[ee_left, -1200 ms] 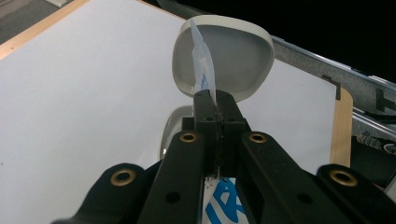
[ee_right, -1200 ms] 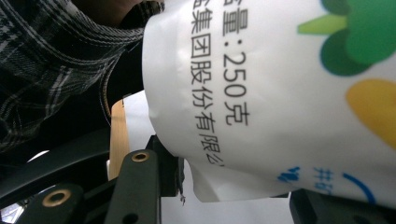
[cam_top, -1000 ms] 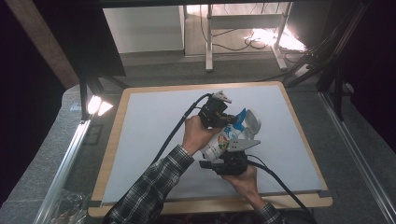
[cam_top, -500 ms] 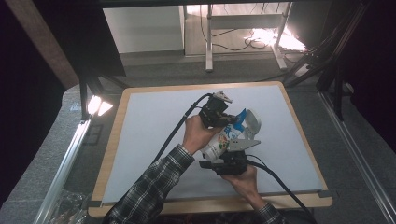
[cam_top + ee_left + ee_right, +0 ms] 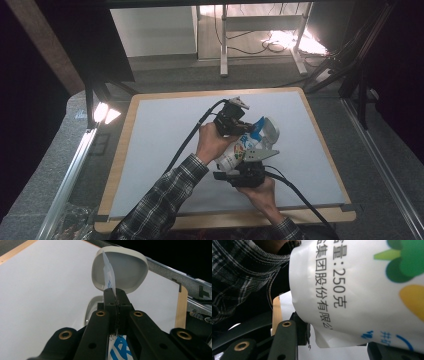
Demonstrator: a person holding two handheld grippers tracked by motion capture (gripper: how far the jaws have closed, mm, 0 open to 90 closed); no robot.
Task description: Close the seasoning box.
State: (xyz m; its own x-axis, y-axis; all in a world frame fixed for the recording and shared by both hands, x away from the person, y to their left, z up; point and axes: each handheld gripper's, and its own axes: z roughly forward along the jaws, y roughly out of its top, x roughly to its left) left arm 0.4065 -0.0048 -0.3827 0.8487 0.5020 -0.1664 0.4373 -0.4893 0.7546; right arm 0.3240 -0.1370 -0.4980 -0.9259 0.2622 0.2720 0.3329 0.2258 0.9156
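Nearest us, we clamp the right gripper on the white pouch printed "250克", held above the table. Just beyond, we pinch its blue-and-white top edge in the closed left gripper. Farthest, a white bowl.

The pouch is white, printed with black characters, a green broccoli figure, a yellow patch and blue markings. The bowl is off-white. The bench is pale grey-white with a light wooden edge. The sleeve is grey-and-white plaid.
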